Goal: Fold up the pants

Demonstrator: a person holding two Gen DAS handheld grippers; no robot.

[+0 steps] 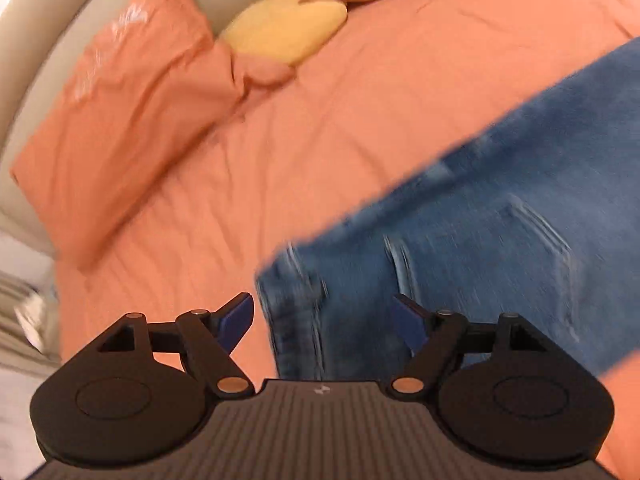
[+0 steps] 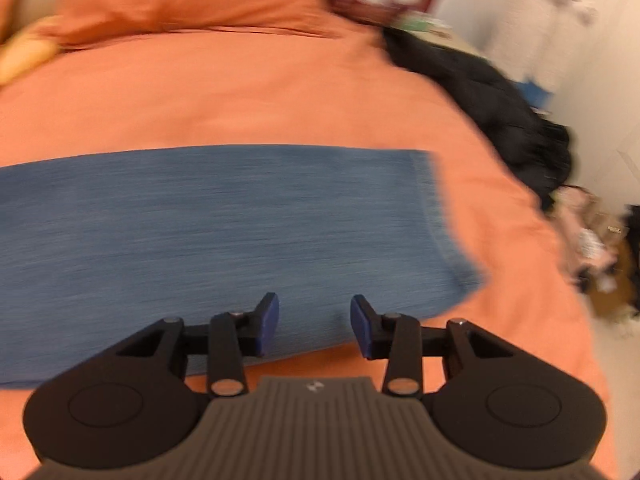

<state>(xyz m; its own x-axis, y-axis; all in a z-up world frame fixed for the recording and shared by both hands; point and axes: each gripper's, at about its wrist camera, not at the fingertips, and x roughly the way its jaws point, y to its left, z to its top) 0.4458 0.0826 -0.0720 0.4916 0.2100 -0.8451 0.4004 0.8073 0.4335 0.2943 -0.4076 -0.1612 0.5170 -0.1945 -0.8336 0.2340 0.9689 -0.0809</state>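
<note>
Jeans lie flat on the orange duvet; my left gripper gapes wide over the waistband corner, my right gripper empty above the leg hem. Next: grasp both ends.

An orange duvet covers the bed. Matching pillows lean against a cream headboard. Pale walls stand beyond.
</note>
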